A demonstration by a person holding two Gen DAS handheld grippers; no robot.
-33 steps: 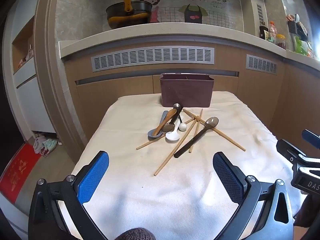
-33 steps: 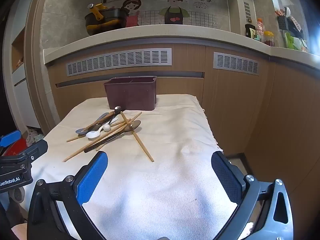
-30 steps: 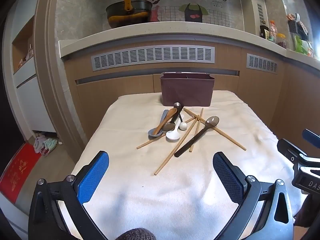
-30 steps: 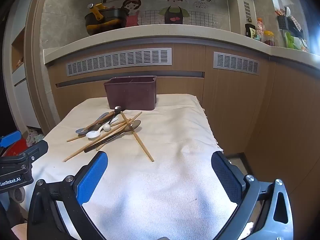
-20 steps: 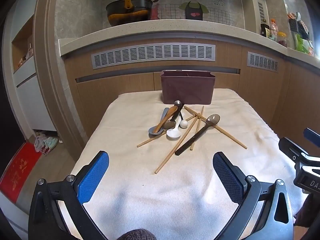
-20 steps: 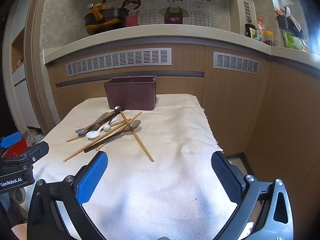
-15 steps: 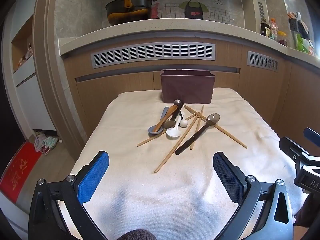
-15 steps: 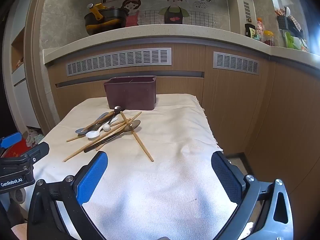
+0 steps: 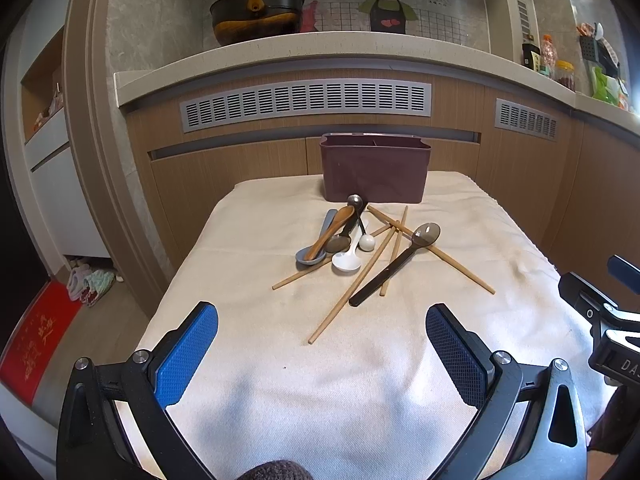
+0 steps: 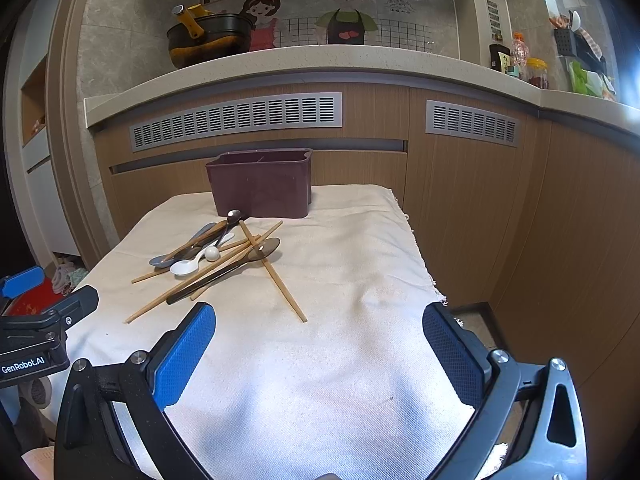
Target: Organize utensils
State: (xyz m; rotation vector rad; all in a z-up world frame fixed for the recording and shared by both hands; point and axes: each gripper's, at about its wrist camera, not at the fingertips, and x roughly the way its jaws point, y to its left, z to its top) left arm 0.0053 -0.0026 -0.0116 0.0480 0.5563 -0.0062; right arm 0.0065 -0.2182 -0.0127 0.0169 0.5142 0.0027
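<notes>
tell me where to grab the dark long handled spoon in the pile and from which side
Grip the dark spoon low on its handle, near the end closest to the grippers. That end lies bare on the cloth, while the bowl end rests across a chopstick. Probably best to come from above with the left gripper, fingers straddling the thin handle crosswise.

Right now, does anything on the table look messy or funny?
Yes. The spoons and wooden chopsticks lie crisscrossed in a heap on the cream cloth, in front of the dark purple plastic box. Both tongs hang open, holding nothing.
</notes>
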